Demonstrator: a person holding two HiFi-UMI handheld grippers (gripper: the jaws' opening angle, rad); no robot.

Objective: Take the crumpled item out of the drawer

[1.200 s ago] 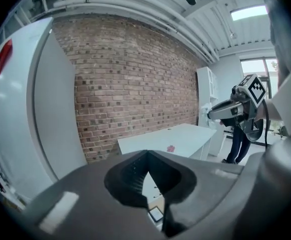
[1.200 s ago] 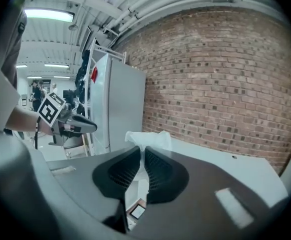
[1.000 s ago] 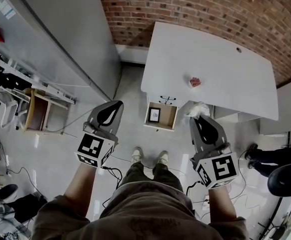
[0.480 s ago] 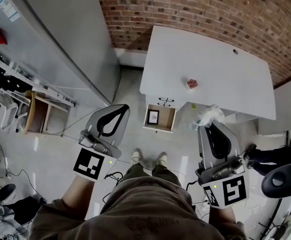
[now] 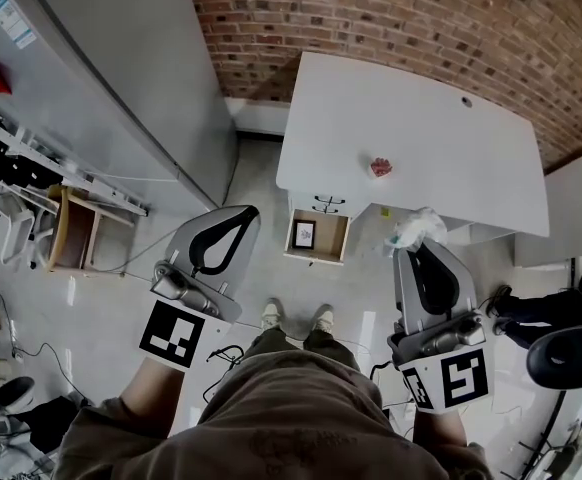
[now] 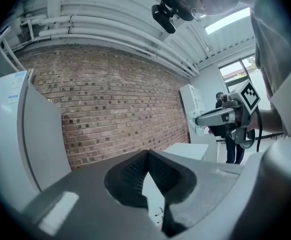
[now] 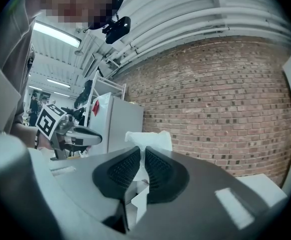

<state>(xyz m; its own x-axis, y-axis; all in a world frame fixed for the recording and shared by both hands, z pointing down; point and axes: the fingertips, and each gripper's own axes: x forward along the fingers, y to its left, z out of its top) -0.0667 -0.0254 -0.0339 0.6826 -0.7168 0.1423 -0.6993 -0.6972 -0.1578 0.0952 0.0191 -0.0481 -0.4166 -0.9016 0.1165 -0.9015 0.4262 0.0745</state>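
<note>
White crumpled item (image 7: 148,139) clamped in right gripper (image 5: 418,243), sticking out past its tips. Left gripper (image 5: 241,213) jaws together, empty. Open drawer (image 5: 333,236) sits between both grippers.

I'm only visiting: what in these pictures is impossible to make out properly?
- Head view: the dark object in the open drawer is too small to identify.
- Head view: the pink thing on the table is too small to name.
- Right gripper view: the crumpled item is partly hidden by the right tongs gripping it.
</note>
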